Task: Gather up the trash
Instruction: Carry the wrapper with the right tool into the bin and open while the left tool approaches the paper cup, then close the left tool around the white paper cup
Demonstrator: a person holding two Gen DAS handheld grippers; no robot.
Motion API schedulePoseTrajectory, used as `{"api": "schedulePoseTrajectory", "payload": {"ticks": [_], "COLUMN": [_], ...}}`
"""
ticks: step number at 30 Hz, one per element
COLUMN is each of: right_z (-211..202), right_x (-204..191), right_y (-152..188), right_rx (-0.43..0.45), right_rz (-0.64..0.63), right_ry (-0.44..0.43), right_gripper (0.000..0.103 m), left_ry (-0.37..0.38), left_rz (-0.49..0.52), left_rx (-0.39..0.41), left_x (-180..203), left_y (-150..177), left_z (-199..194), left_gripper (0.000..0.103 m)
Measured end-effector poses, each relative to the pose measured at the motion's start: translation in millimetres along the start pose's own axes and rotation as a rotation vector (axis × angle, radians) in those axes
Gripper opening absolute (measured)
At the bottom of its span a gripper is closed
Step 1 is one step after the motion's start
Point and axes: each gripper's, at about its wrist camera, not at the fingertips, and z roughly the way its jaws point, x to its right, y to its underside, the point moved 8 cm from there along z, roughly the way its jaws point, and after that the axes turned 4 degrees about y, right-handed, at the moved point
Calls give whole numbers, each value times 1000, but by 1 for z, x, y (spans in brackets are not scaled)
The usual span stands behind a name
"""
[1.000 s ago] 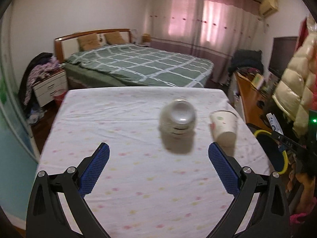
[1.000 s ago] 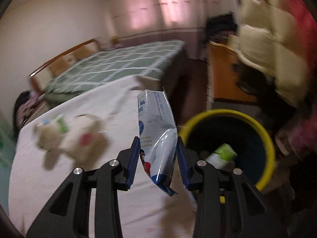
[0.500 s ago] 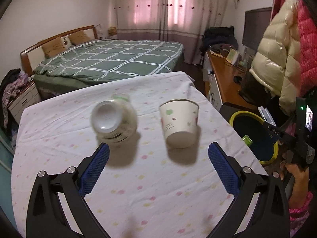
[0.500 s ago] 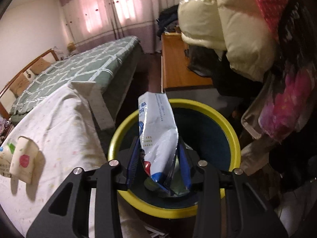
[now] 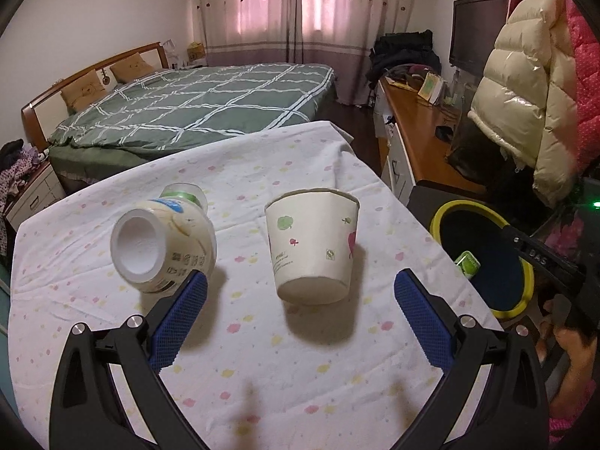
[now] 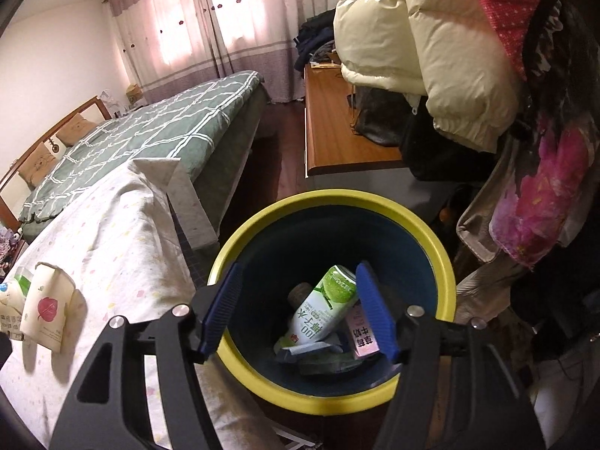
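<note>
Right hand-held gripper (image 6: pixel 298 309) just opened, empty, over bin (image 6: pixel 431 236); left hand-held gripper (image 5: pixel 300 296) wide

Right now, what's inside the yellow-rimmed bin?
In the bin, a green-and-white drink bottle leans on a pink carton, with crumpled wrappers below and a brownish item behind. Anything beneath them is covered.

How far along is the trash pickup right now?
Done: several items lie in the yellow-rimmed bin, including a green carton. In hand: nothing; the right gripper, above the bin, has just been opening its jaws, empty. Left: the paper cup and the bottle on the table, before the open left gripper.
</note>
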Motion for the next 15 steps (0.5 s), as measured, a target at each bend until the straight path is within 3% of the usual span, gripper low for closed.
{"api": "schedulePoseTrajectory", "payload": {"ticks": [15], "right_z": [-1], "right_x": [-5], "right_y": [1], "right_rx": [0], "right_rz": [-14], "right_ry": [-15], "right_gripper": [65], "left_ry": [-32], "left_rz": [15], "left_rx": [-97], "left_x": [1], "left_y": [-16], "left_z": [57], "left_gripper": [98]}}
